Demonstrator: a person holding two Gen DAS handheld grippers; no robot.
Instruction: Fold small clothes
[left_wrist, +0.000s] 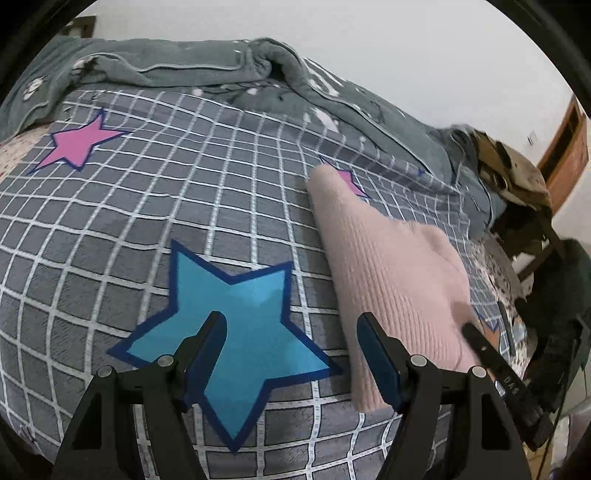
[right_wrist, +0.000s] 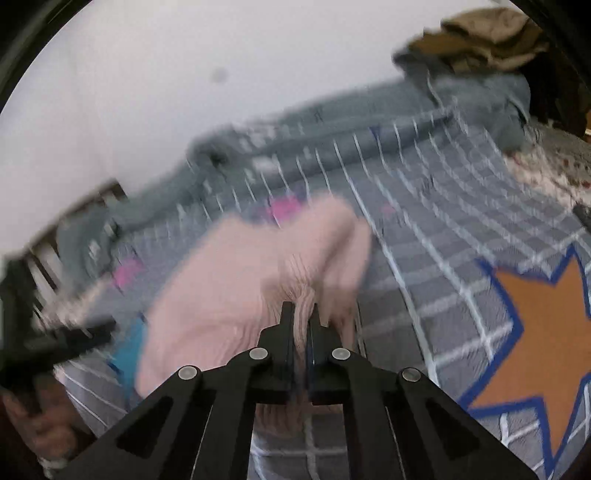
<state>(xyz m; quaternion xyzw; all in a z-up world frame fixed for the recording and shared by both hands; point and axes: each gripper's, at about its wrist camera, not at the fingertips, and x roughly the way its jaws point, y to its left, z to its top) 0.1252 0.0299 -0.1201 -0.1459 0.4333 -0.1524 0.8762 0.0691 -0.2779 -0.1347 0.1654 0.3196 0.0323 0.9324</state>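
Right gripper, its jaws pinched nearly together on a bunched ridge of the pink knit, appears to be mid-fold, carrying one edge of the garment across a bed; the blur in that view suggests a quick sweep. Left gripper hangs with jaws spread wide and nothing between them, above a blue star printed on the checked sheet.

From the left gripper, the knit lies at about 1 o'clock, just beside its right finger, running up toward 12 in a long narrow shape. The right tool's black finger shows at 3 o'clock against the knit's near end. A grey blanket is heaped at the far edge, well apart.

By this reading, the fold in hand is partly made. The next move calls for laying the held edge down squarely on the rest of the garment, then letting go; the free left gripper could pin the near side so the knit does not slide.
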